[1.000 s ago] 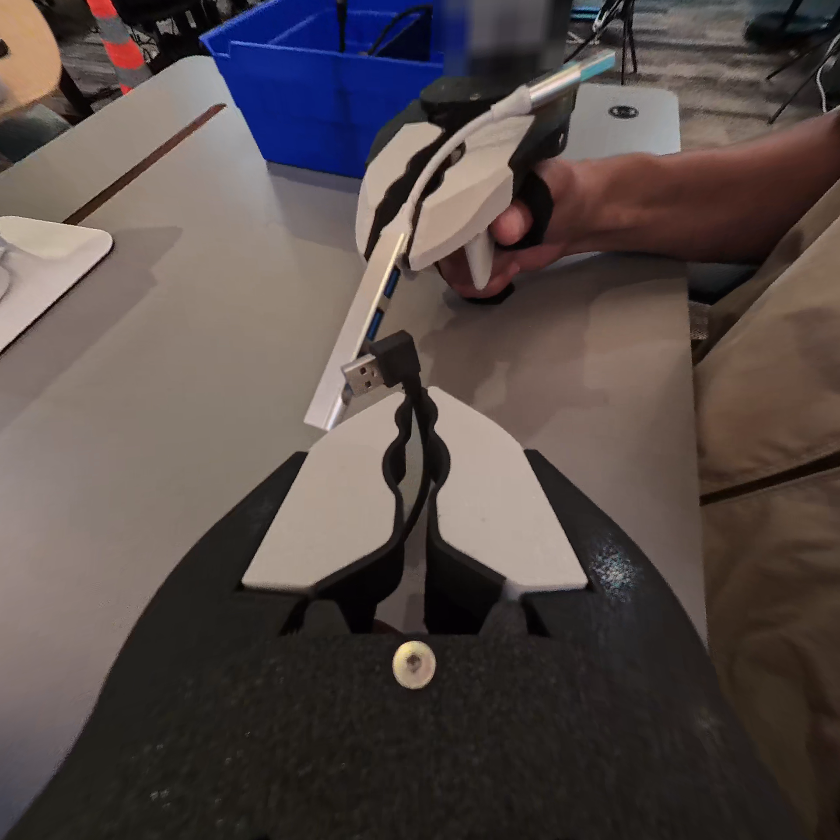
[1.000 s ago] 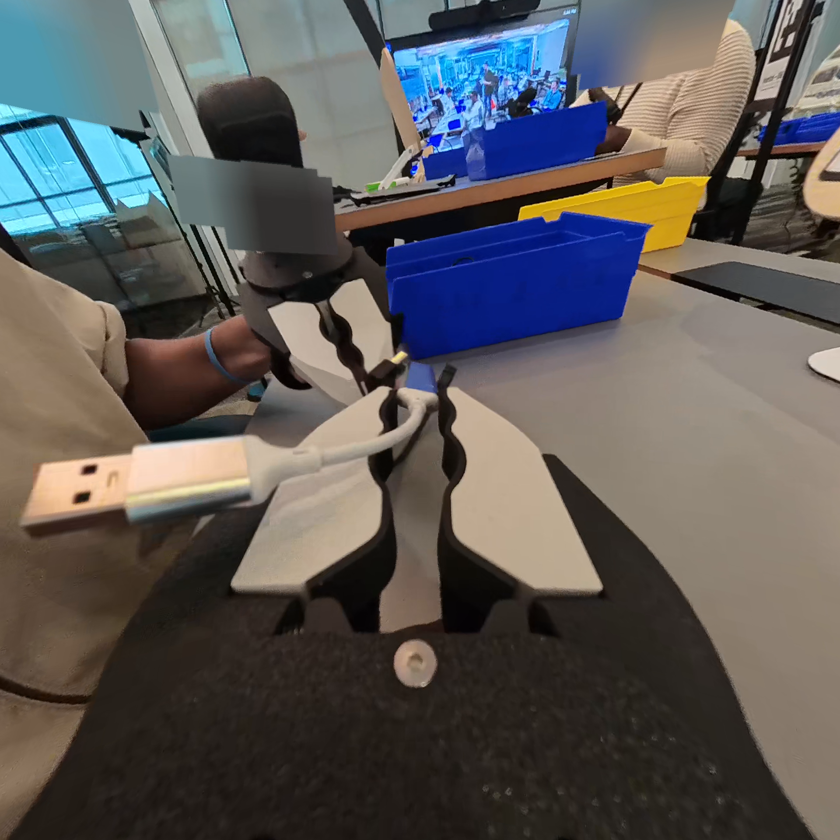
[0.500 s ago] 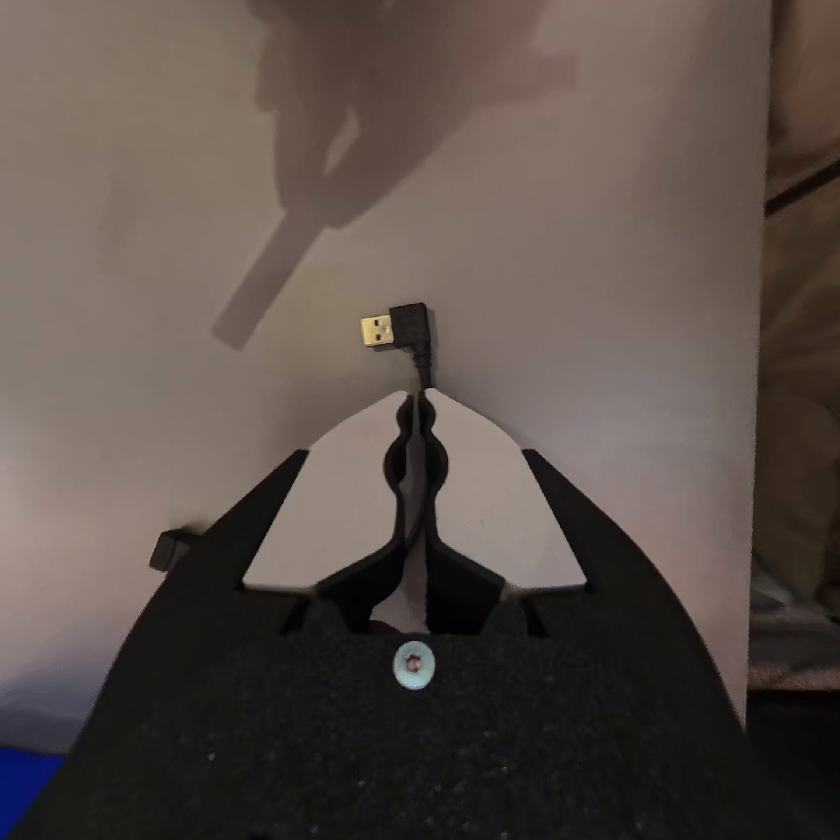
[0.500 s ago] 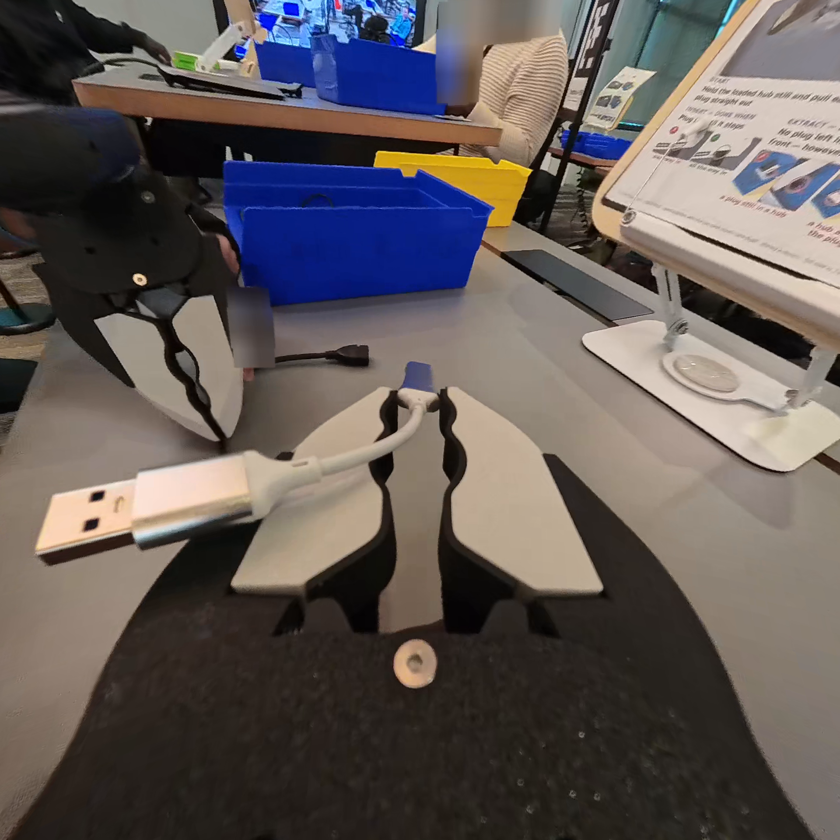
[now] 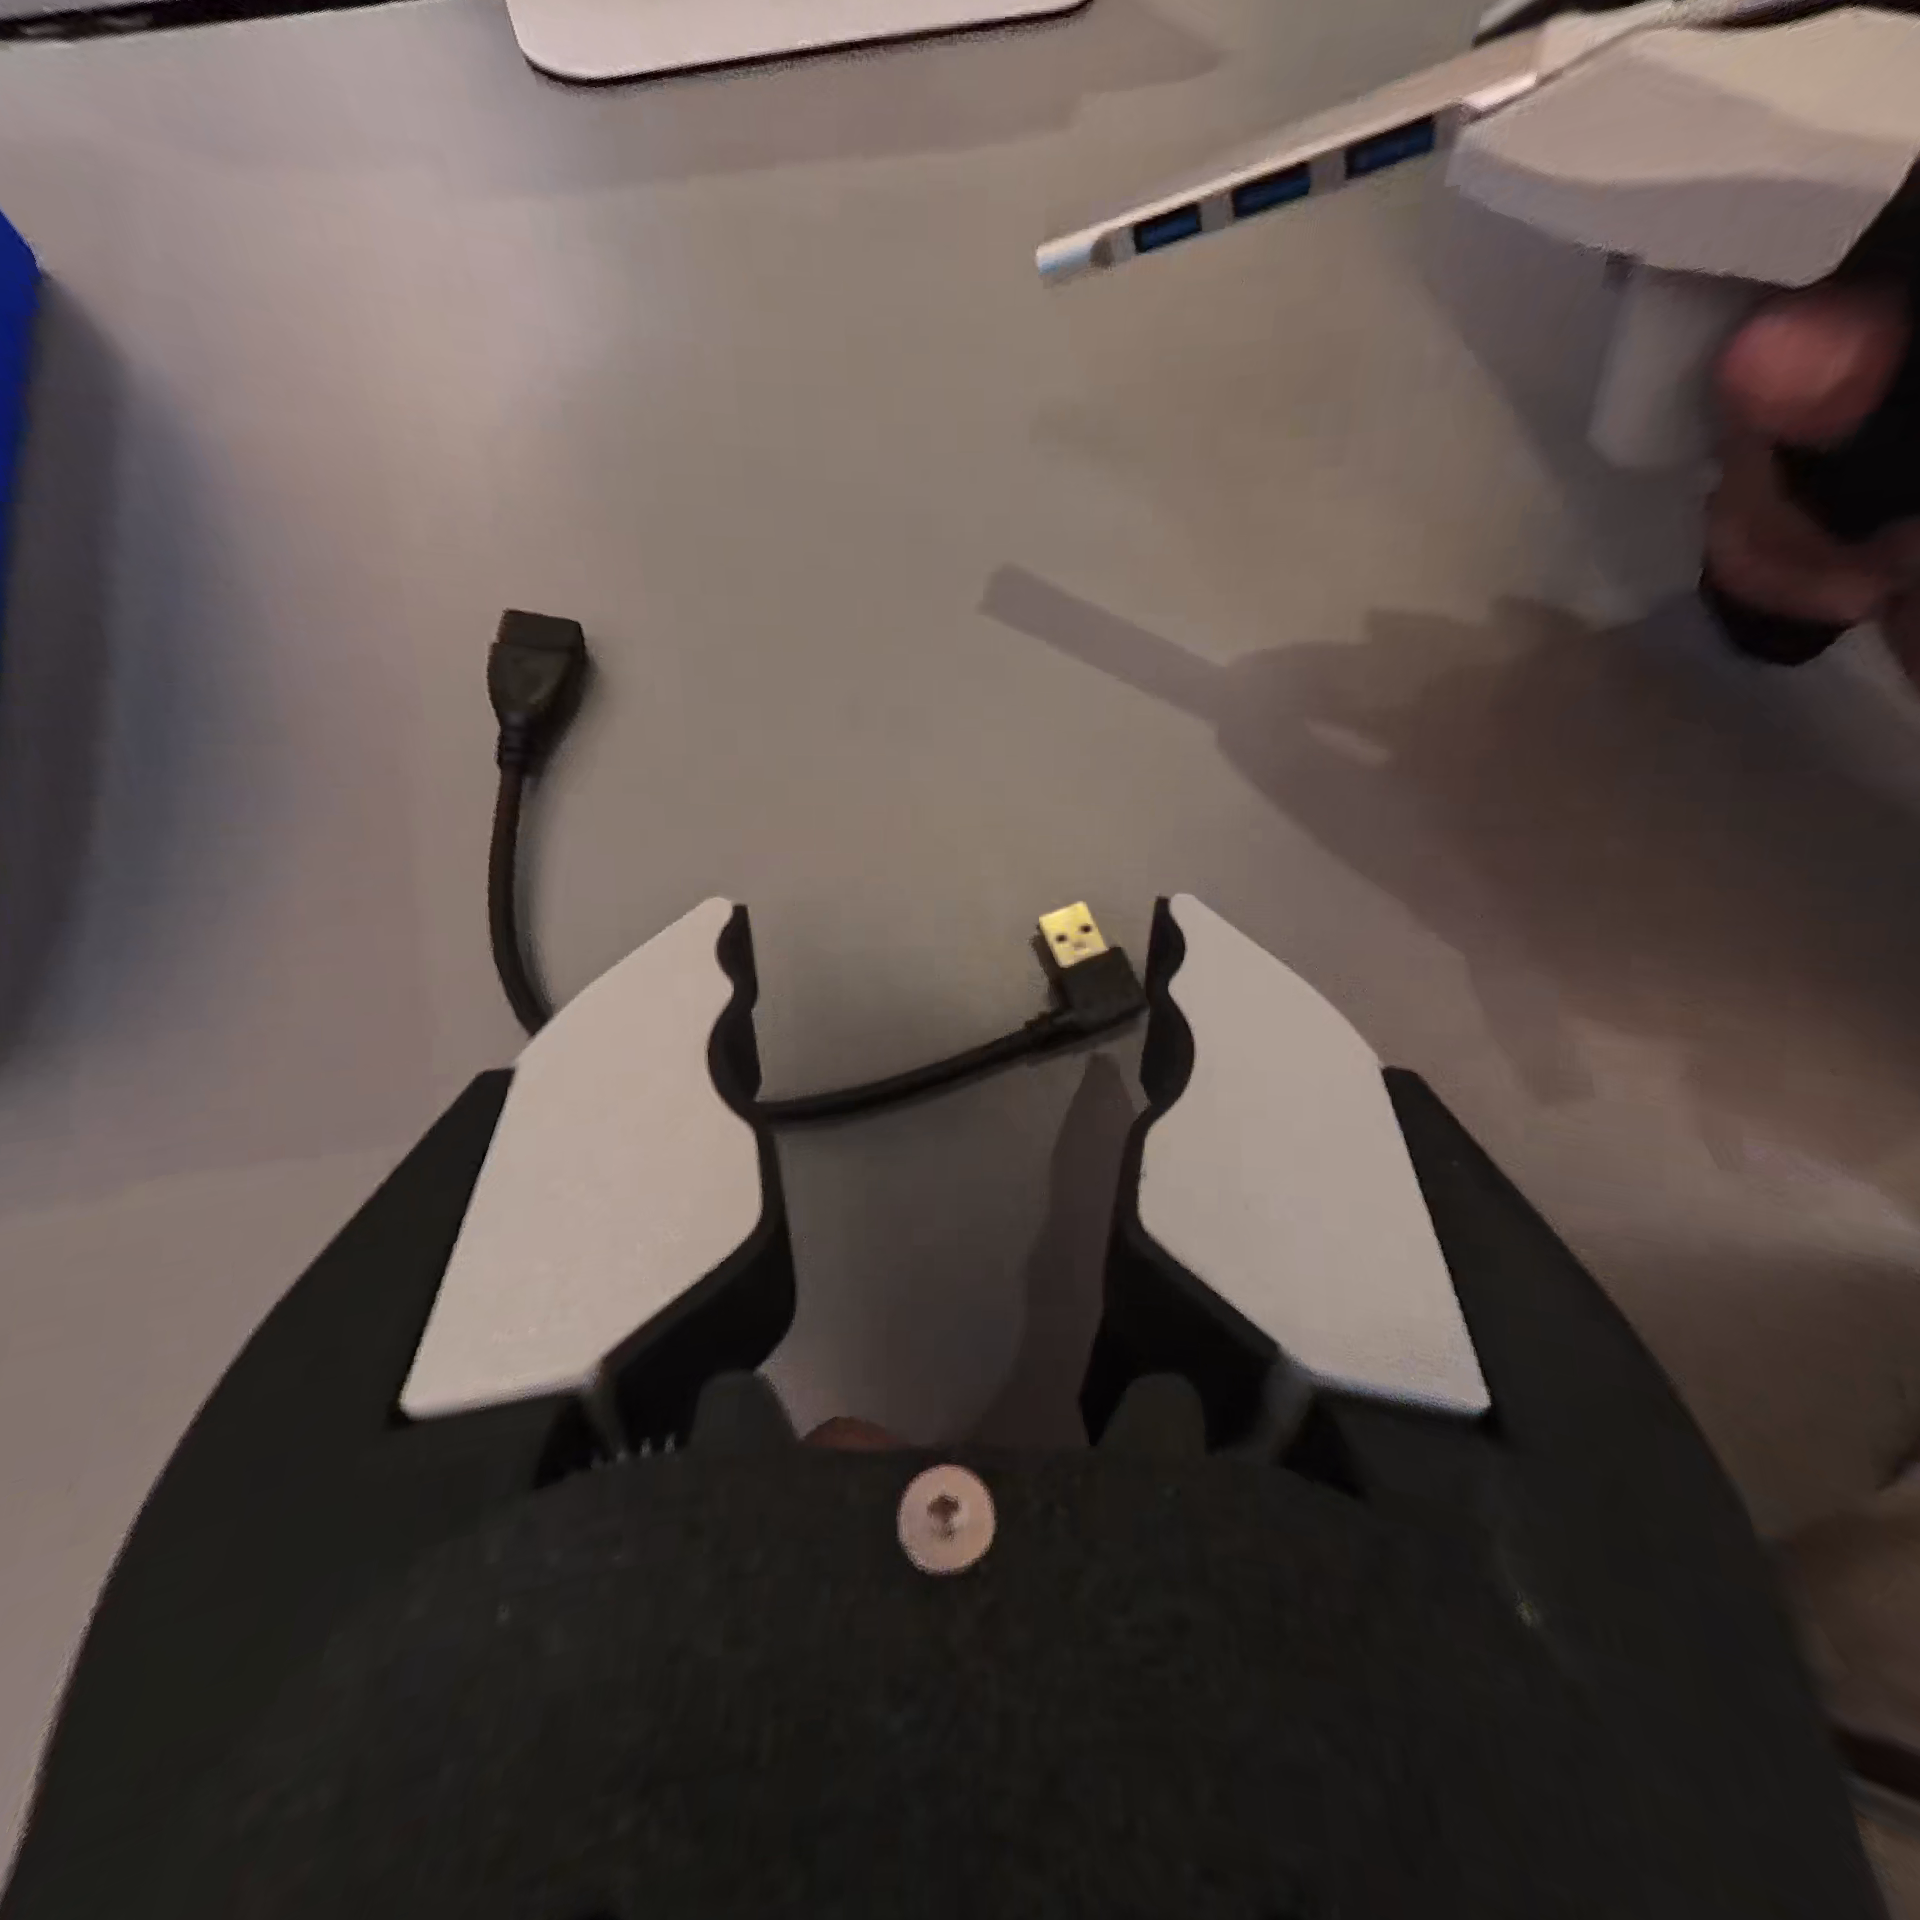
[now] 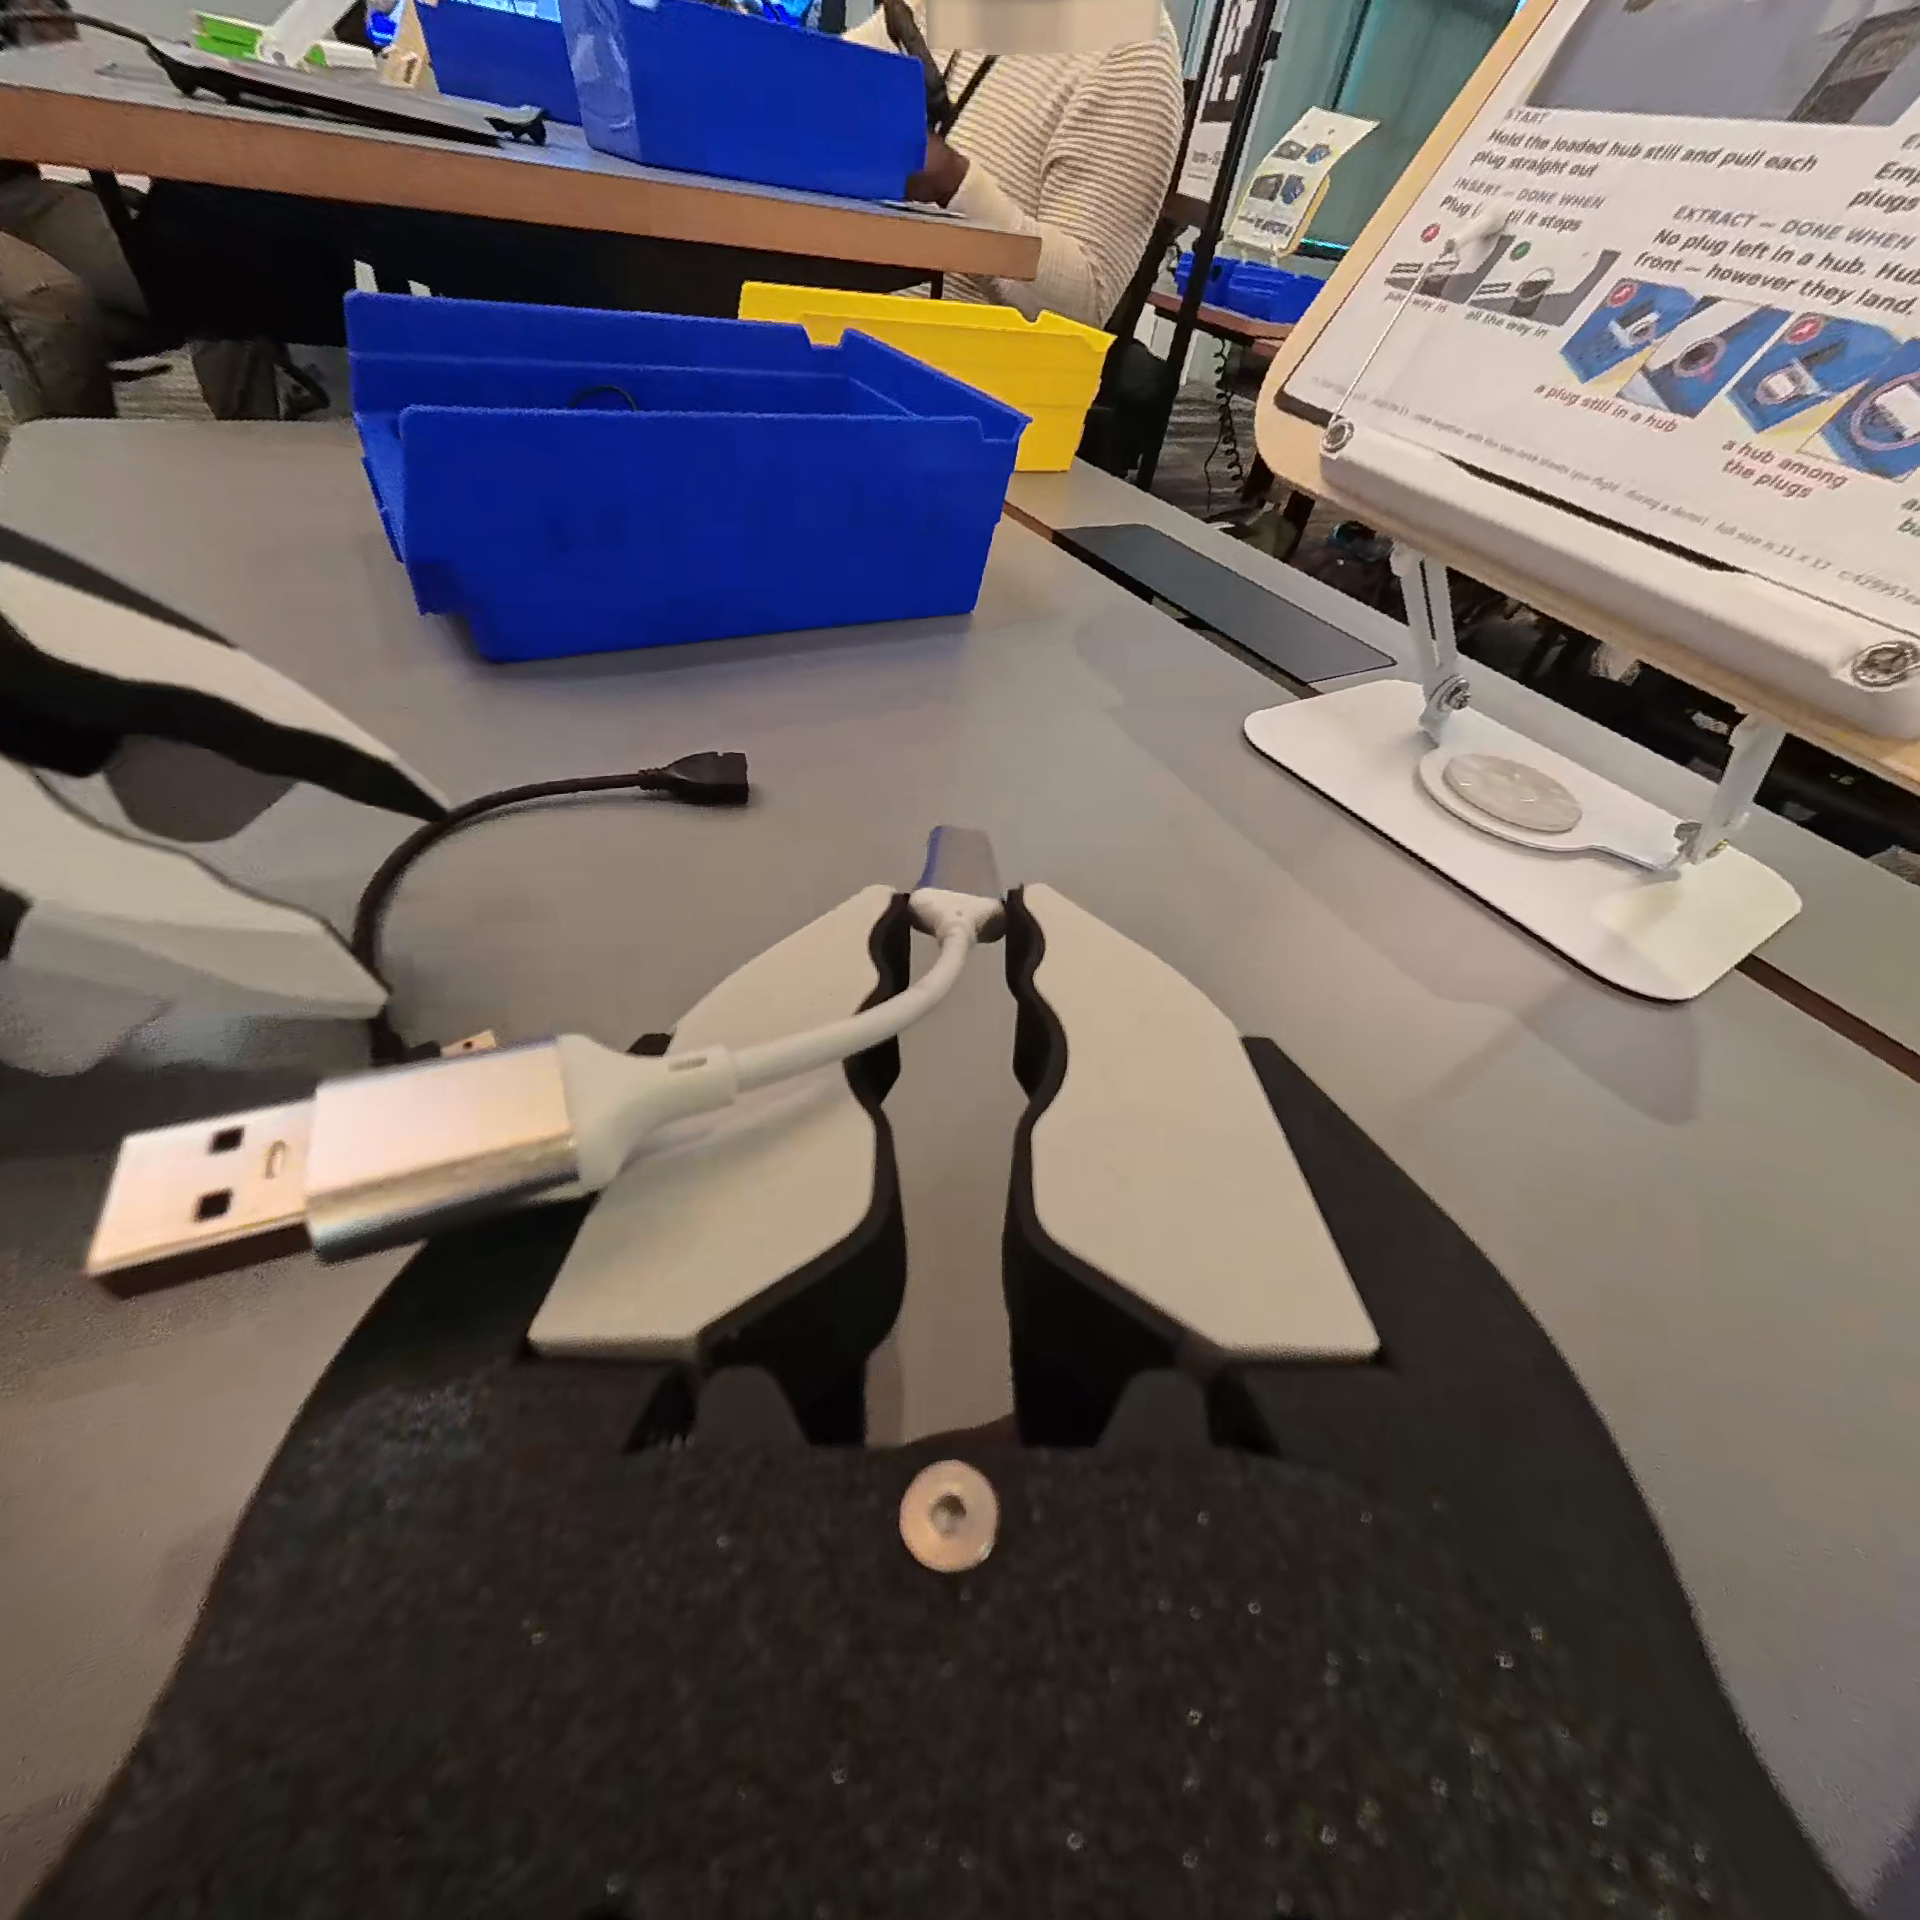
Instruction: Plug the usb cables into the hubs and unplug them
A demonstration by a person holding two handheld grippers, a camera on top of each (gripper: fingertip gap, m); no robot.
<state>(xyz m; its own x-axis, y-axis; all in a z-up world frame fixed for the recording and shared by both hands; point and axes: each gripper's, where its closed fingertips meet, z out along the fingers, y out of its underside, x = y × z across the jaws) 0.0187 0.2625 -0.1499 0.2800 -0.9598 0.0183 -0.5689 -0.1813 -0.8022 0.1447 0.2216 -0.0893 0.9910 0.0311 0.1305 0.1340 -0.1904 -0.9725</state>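
My left gripper (image 5: 948, 914) is open and empty, just above the grey table. The short black USB cable (image 5: 894, 1081) lies on the table under it, its angled gold plug (image 5: 1081, 945) between my fingertips and its socket end (image 5: 535, 665) to the far left. My right gripper (image 6: 958, 904) is shut on the slim silver hub (image 6: 961, 857). The hub's white lead and metal plug (image 6: 364, 1153) hang over the left finger. In the left wrist view the hub (image 5: 1247, 197) is in the air at upper right, blue ports showing. The black cable (image 6: 520, 821) also shows in the right wrist view.
A blue bin (image 6: 675, 499) stands at the back of the table (image 6: 1143, 748), a yellow bin (image 6: 935, 343) behind it. A white stand with an instruction sheet (image 6: 1558, 831) is at the right. The left gripper (image 6: 156, 831) shows at the left edge. A person sits at a far table.
My left gripper opened and let go of the black cable, which now lies on the table. The right gripper with the hub moved away to the right.
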